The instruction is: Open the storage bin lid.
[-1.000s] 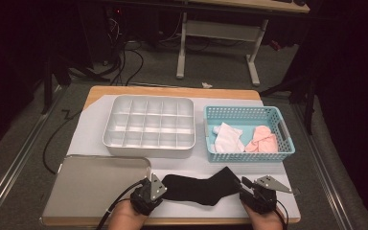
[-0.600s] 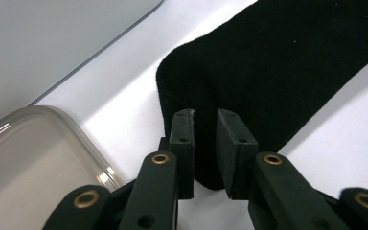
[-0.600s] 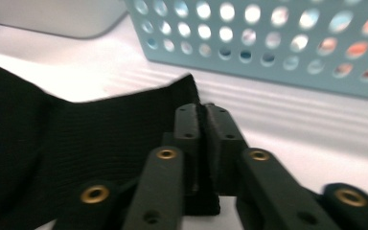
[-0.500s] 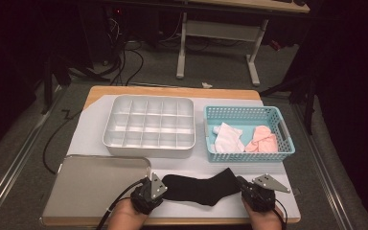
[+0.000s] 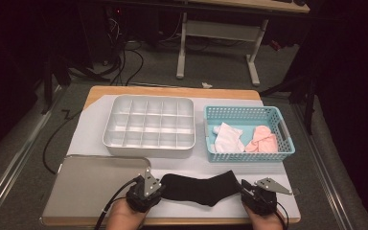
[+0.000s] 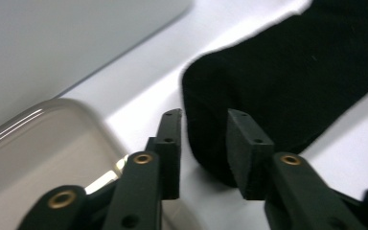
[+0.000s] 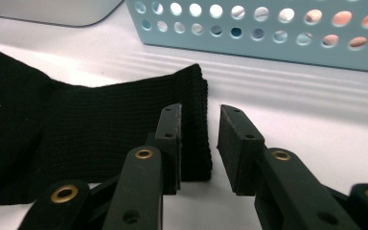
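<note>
The black sock (image 5: 199, 188) lies flat on the white mat, just in front of the blue basket (image 5: 249, 152) and well short of the compartment tray (image 5: 148, 143) beside it. One end of the sock points toward the left gripper (image 5: 146, 193), the ribbed cuff toward the right gripper (image 5: 258, 197).

In the left gripper view the jaws stand partly apart and have just been opening; the rounded end of the sock (image 6: 268, 86) sits between and below them, and the pads do not seem to press on it, though the angle is poor. In the right gripper view the jaws, also just opening, straddle the cuff edge (image 7: 194, 124) with a clear gap on the right side, so nothing is gripped.

The sock looks light, soft and limp: a knit that will sag and fold once lifted, not fragile and not slippery. The best hold is probably the thicker ribbed cuff at one end and the toe at the other, pinching a full fold of cloth rather than the bare edge, since a shallow bite would likely slide off the mat.
</note>
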Motion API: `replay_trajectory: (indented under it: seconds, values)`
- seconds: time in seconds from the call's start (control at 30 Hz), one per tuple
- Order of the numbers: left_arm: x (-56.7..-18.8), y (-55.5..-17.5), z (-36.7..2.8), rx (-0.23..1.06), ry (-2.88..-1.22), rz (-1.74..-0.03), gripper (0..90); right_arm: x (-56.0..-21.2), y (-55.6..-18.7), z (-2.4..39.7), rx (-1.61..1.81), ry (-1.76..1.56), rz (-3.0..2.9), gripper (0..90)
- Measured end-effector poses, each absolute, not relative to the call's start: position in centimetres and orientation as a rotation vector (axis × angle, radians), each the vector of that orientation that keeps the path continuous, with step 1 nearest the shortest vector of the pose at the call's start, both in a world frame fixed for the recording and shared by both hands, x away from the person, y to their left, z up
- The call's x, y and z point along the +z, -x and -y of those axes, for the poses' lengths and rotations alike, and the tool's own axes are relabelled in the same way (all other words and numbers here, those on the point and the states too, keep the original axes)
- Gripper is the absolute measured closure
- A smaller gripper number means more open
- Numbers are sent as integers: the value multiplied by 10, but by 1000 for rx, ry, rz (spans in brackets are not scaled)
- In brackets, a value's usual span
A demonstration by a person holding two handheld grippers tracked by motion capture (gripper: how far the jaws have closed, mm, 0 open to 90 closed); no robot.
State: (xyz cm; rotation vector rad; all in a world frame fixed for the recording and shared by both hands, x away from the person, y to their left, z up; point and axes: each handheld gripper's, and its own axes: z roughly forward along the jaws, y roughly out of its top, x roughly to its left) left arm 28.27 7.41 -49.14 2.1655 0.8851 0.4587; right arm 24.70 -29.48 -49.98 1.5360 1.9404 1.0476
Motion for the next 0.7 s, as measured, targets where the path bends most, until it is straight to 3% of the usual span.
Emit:
replay_trajectory:
  seconds: [0.13,0.27,0.53,0.7]
  values:
    - [-495,-289,-77,389,-2151,-948,568,-503,-249,293,1044,-1529,-1953,692]
    - [-498,-295,-74,307,-2160,-978,570,-506,-248,292,1044,-1532,-1957,689]
    - [-500,-297,-69,213,-2190,-994,700,-509,-249,294,1044,-1556,-1979,682]
    - [-500,-293,-69,249,-2188,-957,810,-511,-249,293,1051,-1555,-1985,707]
